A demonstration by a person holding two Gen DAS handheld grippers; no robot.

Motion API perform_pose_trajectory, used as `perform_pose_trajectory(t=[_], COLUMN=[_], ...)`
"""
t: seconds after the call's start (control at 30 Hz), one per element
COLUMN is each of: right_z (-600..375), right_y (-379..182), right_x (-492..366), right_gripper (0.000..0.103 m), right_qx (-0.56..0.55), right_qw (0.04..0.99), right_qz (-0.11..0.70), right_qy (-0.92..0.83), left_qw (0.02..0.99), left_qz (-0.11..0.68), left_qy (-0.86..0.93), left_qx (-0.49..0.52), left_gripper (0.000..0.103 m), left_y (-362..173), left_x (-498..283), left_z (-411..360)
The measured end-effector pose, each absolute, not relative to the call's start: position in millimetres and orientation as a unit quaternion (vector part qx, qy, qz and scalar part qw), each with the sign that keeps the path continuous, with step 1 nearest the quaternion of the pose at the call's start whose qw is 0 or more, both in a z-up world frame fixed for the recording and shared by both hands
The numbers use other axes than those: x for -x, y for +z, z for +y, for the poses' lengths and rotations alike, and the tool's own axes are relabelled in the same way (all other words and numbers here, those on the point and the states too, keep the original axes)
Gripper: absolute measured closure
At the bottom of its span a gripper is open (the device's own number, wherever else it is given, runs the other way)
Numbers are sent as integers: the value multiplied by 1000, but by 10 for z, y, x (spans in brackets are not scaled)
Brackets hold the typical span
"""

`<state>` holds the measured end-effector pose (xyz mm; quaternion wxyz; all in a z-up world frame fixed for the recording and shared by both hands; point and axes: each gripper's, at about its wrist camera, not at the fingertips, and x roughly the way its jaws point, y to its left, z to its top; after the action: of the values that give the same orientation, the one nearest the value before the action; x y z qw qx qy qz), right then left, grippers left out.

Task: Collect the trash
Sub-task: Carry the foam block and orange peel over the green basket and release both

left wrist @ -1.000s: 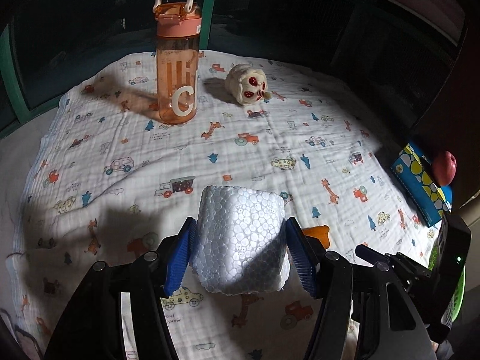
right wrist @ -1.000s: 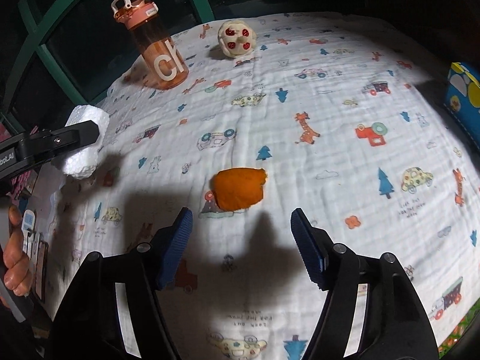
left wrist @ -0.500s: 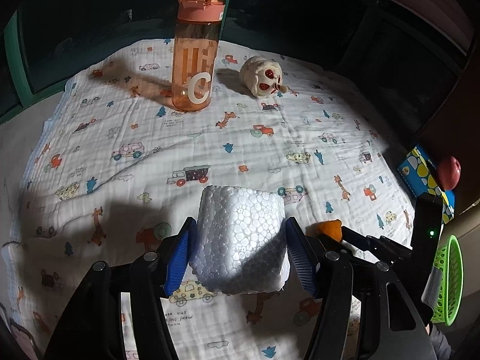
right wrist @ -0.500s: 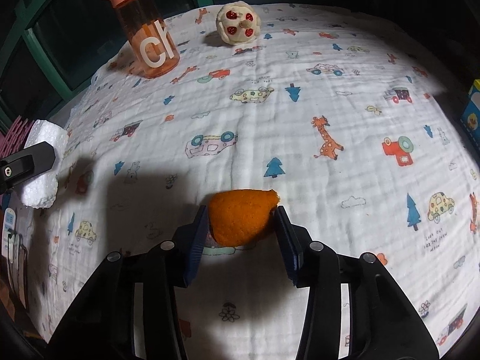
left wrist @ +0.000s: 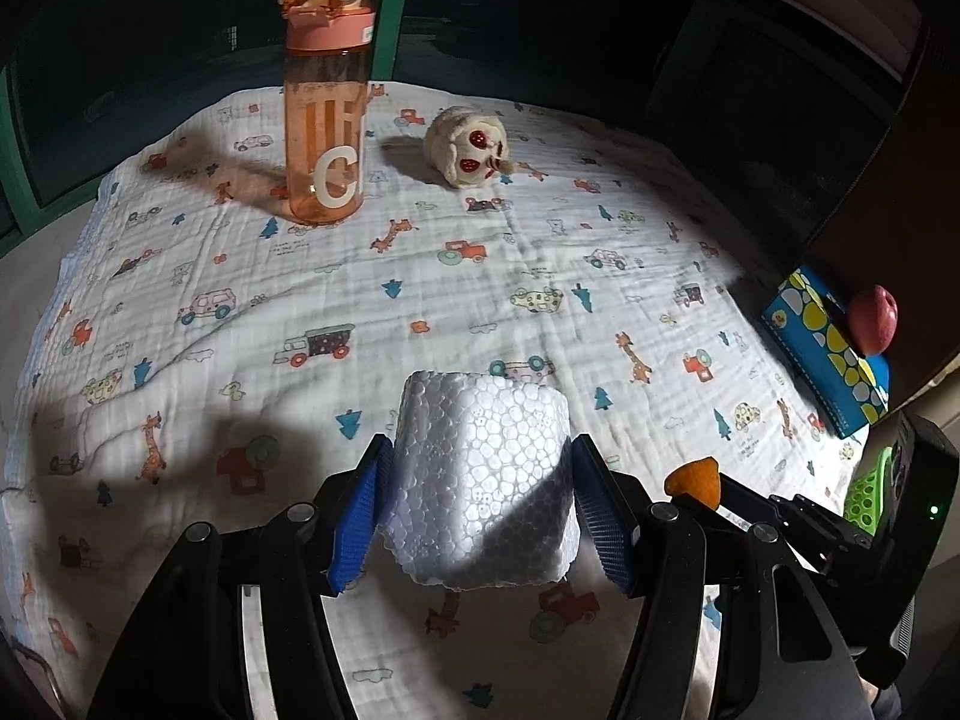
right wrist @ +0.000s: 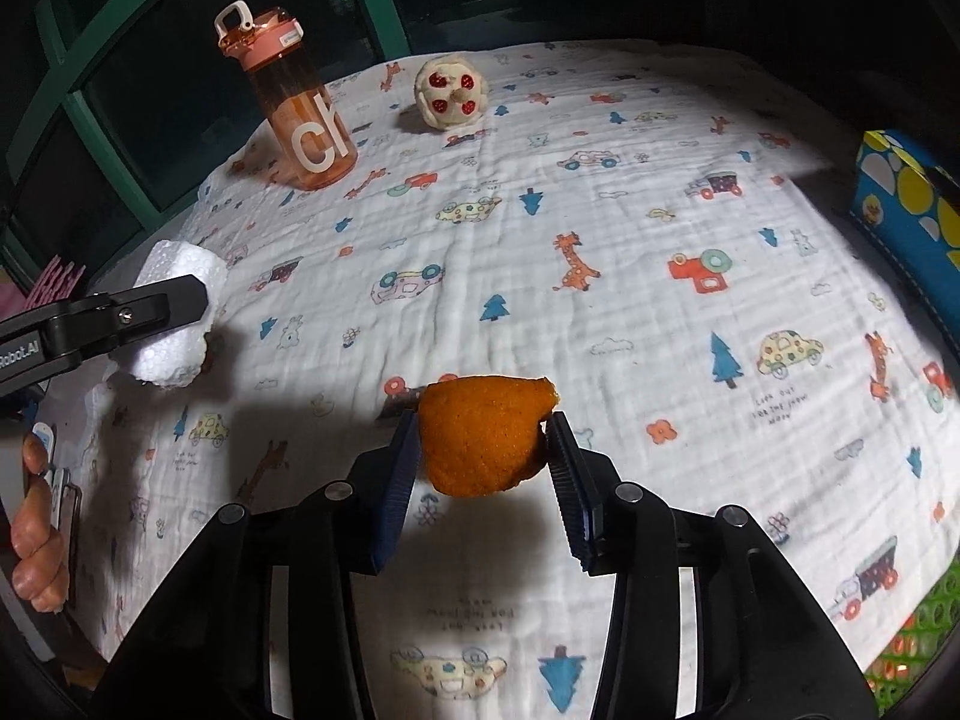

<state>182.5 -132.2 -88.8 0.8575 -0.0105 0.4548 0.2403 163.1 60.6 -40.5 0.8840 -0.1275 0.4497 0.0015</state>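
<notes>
Since the earlier frame the right gripper (right wrist: 483,468) has closed on the orange peel (right wrist: 483,441) and lifted it off the cloth; a second ago the peel lay on the cloth between spread fingers. Now both blue pads press the peel's sides and it hangs above its own shadow. The left gripper (left wrist: 480,510) keeps the white foam block (left wrist: 480,480) clenched between its fingers, raised above the cloth, much as before.

In the right wrist view the foam block (right wrist: 177,312) shows at the left edge, held in the other gripper. In the left wrist view the peel (left wrist: 693,476) peeks up just beside the right gripper's black frame.

The patterned cloth (right wrist: 600,252) covers the counter. At its far side an orange water bottle (left wrist: 324,114) stands upright, with a cream plush toy (left wrist: 471,147) lying near it. A blue box with yellow spots (left wrist: 825,354) sits at the right edge of the cloth, a red ball (left wrist: 873,319) on it. A green basket (left wrist: 864,486) shows partly beyond the right gripper.
</notes>
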Motion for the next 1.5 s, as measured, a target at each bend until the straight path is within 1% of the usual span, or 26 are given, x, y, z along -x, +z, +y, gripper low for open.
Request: perform_pose_trajectory(t=[0.43, 0.87, 1.13, 1.5], right_z=[-2245, -3624, -4324, -4957], right_y=[-609, -385, -414, -562], right_x=[-1350, -910, -694, -534], right_gripper=[60, 60, 60, 58], right_qx=[-14, -65, -84, -111], right_qw=[883, 910, 912, 902], right_qz=[430, 404, 401, 410], right_qy=[186, 65, -8, -71], left_qw=[886, 878, 871, 861], left_qz=[449, 442, 436, 430], left_qy=[-75, -177, -227, -272], left_qx=[90, 40, 6, -24], left_gripper=[44, 44, 44, 44], left_y=[-263, -61, 43, 150], left_x=[-1614, -1617, -1559, -1517], left_z=[-379, -1609, -2283, -2924])
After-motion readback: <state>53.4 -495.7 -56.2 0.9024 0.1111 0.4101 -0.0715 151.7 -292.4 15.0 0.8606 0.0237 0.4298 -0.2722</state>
